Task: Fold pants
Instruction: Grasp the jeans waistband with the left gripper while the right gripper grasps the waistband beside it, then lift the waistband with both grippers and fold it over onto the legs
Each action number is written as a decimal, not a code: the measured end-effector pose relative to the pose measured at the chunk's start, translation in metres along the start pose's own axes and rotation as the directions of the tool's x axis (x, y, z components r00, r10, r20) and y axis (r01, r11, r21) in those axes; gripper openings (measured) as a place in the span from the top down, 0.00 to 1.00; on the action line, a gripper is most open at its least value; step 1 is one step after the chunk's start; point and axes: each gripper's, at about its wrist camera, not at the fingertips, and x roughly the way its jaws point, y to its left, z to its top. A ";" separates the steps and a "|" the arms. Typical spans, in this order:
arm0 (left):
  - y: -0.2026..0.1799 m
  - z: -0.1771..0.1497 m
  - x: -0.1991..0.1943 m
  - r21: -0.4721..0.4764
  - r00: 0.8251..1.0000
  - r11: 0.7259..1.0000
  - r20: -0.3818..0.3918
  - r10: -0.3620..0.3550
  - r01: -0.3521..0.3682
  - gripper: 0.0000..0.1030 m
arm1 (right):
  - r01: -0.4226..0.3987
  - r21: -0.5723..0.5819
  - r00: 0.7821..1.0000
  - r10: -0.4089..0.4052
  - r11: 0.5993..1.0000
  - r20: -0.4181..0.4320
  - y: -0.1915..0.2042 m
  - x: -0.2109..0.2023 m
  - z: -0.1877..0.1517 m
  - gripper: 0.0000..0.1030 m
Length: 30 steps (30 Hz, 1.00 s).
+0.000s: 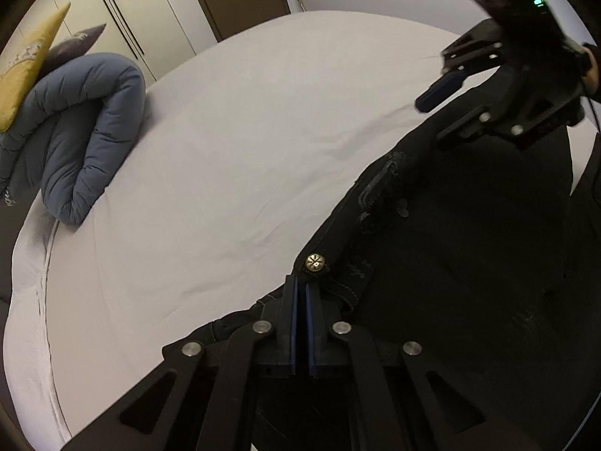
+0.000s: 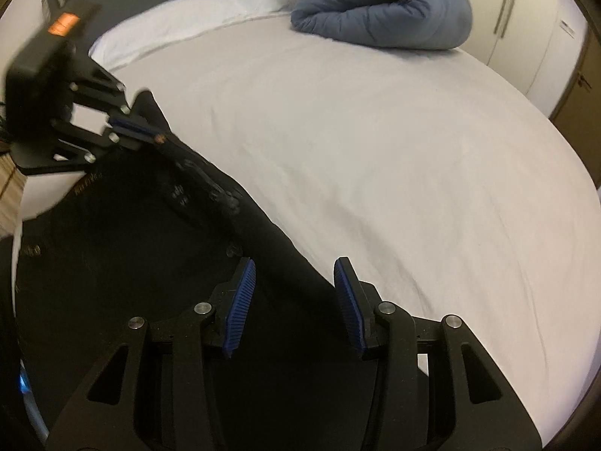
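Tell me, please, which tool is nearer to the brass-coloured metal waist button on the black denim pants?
Left. The left tool is shut on the black denim pants right beside the brass-coloured metal waist button; the right tool hangs open farther along the waistband edge.

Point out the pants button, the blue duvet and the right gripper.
button (image 1: 315,262): left wrist view, on its metal face.
duvet (image 1: 94,120): left wrist view, on its rolled middle.
right gripper (image 2: 296,300): right wrist view, midway between its open jaws.

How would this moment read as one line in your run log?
task: fold pants | left gripper: shut on black pants near waist button | right gripper: open, straddling pants edge | surface: white bed
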 end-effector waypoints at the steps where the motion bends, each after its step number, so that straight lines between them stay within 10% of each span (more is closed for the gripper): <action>1: 0.002 0.001 0.001 -0.001 1.000 1.000 0.005 0.001 -0.001 0.97 | -0.001 -0.015 1.000 0.001 1.000 -0.020 0.001 0.006 0.001 0.63; 10: -0.012 -0.006 -0.015 -0.035 1.000 0.999 0.026 -0.005 0.006 0.97 | -0.019 0.025 0.999 0.020 1.000 -0.044 0.010 0.030 0.017 0.95; 22: -0.015 -0.018 -0.028 -0.097 0.997 0.994 0.058 -0.043 0.049 0.97 | -0.158 0.363 0.987 0.141 0.918 0.074 0.030 0.022 0.004 0.98; 30: -0.029 -0.051 -0.051 -0.106 0.994 0.990 0.065 -0.089 0.095 0.97 | -0.181 0.277 0.984 0.174 0.944 0.049 0.110 0.000 -0.021 0.98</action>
